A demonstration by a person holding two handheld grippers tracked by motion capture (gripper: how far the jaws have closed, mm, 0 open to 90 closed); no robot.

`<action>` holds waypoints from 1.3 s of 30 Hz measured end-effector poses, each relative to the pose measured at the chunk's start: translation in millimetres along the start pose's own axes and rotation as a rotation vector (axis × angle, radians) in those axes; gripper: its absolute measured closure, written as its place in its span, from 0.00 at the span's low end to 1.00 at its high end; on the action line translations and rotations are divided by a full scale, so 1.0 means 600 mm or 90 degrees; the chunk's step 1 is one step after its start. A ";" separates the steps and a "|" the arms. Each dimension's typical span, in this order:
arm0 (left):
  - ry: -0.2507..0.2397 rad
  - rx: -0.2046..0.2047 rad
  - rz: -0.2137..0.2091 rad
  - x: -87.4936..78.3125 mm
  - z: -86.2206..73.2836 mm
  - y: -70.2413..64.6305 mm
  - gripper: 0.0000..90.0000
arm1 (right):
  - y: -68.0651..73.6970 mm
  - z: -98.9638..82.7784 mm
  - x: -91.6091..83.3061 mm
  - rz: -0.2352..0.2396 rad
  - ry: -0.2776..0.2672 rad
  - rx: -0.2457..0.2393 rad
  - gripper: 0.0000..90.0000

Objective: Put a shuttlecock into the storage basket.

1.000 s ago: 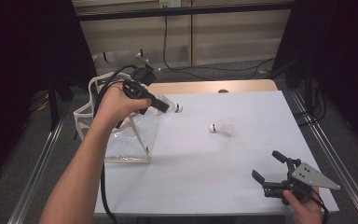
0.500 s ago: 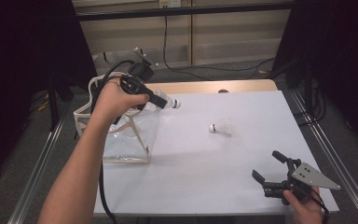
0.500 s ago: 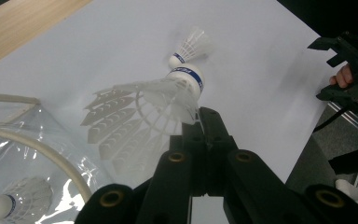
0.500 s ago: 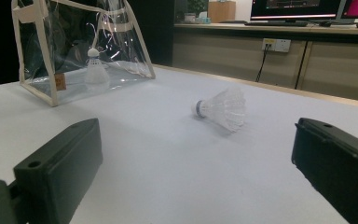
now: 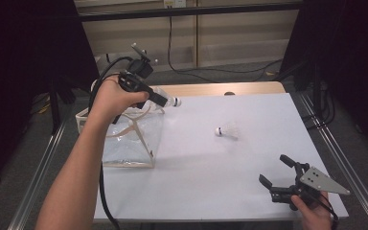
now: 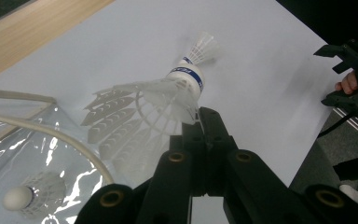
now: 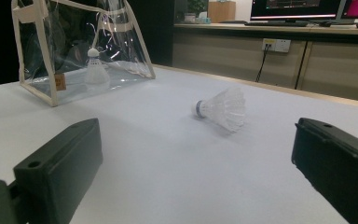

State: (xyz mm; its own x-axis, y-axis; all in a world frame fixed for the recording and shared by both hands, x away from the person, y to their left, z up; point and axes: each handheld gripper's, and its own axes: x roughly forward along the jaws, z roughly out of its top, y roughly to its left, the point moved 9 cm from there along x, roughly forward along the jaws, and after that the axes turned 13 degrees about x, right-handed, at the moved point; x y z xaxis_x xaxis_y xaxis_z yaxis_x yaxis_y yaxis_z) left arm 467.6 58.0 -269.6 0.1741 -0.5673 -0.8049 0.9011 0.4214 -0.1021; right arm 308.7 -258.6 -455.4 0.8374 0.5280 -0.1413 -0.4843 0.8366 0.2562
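1. Left claw [image 5: 165, 100], clamped on a white feathered shuttlecock [image 6: 168, 93], hangs just above the open top of the clear plastic bag with cream trim [image 5: 129, 143]; the shuttlecock's cork end points away from the bag, over the desk [image 5: 249, 191].
2. Inside the bag lies another white shuttlecock [image 6: 32, 196].
3. A third white feathered shuttlecock [image 5: 226, 130] lies on its side mid-desk, nearer the right claw [image 5: 280, 177], whose jaws stand apart, empty; nothing lies between.

This looks like a lab or office set up for recording, not a home. The white table [image 5: 249, 143] stands between metal rails [image 5: 38, 167] and black curtains [image 5: 24, 57], with cables [image 5: 172, 52] trailing over the grey carpet behind it. Beyond the table, the right gripper view shows a long wooden counter [image 7: 261, 46] with a wall socket [image 7: 273, 45] and lit computer monitors [image 7: 298, 8] on top.
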 end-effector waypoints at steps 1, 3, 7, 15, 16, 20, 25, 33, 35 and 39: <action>-0.003 -0.004 0.003 -0.001 0.000 0.001 1.00 | 0.000 0.000 0.000 0.000 0.000 -0.001 0.02; -0.004 -0.006 0.003 -0.004 0.001 0.003 1.00 | 0.000 0.000 0.000 0.001 0.000 -0.001 0.02; -0.005 -0.009 0.007 -0.009 0.002 0.006 1.00 | 0.000 0.000 0.000 0.001 -0.001 0.000 0.02; 0.002 -0.009 0.017 -0.015 0.005 0.013 1.00 | 0.000 0.000 0.001 0.002 0.001 -0.001 0.02; 0.000 -0.015 0.016 -0.015 0.006 0.013 1.00 | 0.000 0.000 0.001 0.001 0.001 -0.001 0.02; -0.003 -0.020 0.024 -0.019 0.007 0.018 1.00 | 0.000 0.000 0.001 0.002 0.000 0.000 0.02; 0.000 -0.025 0.034 -0.024 0.006 0.025 1.00 | 0.000 0.000 0.000 0.000 -0.001 0.000 0.02; -0.002 -0.026 0.041 -0.036 0.003 0.033 1.00 | -0.001 0.000 0.000 -0.001 -0.001 0.001 0.02; -0.002 -0.031 0.048 -0.039 0.001 0.037 1.00 | 0.000 0.000 0.001 0.000 -0.001 0.000 0.02; -0.005 -0.035 0.054 -0.044 -0.001 0.043 1.00 | 0.000 0.000 0.000 0.002 0.001 0.000 0.02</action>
State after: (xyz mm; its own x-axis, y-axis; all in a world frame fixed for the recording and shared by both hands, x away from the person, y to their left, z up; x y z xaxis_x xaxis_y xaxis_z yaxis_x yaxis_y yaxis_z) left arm 485.9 84.6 -251.3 0.2518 -0.5332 -0.8077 0.8602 0.5057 -0.0656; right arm 308.7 -258.2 -455.5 0.8355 0.5308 -0.1422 -0.4868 0.8349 0.2568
